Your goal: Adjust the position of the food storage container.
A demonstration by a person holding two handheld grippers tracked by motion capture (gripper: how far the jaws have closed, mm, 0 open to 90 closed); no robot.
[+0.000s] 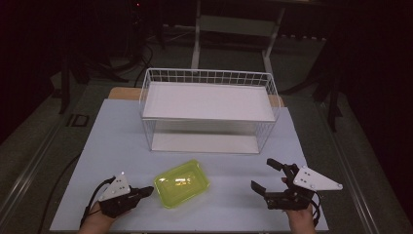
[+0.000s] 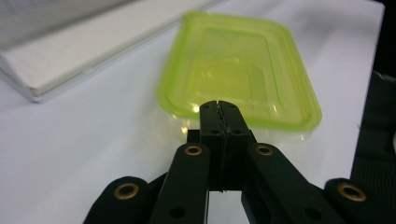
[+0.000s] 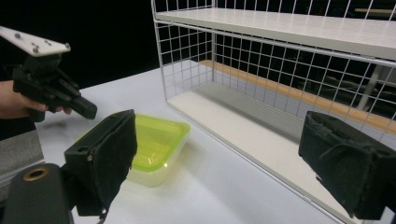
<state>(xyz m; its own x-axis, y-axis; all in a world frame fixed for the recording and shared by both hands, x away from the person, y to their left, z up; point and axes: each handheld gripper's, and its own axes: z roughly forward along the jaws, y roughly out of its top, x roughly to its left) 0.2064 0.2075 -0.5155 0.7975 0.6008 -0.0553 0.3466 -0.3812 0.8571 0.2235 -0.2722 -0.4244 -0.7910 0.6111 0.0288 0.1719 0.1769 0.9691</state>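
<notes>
A translucent lime-green plastic container (image 1: 181, 183) lies on the white table between my two grippers. My left gripper (image 1: 148, 191) is at the container's left edge, jaws pressed together with nothing between them. In the left gripper view its shut tips (image 2: 219, 106) sit right at the near rim of the container (image 2: 238, 70); I cannot tell whether they touch it. My right gripper (image 1: 263, 174) rests to the right of the container, open wide and empty. In the right gripper view its pads (image 3: 107, 158) frame the container (image 3: 156, 140), with the left gripper (image 3: 88, 109) beyond.
A white wire shelf rack (image 1: 209, 75) with two white boards stands at the back of the table, its open front facing me. Its wire side (image 3: 187, 56) is near the container. The pale table top (image 1: 117, 141) ends in dark floor on all sides.
</notes>
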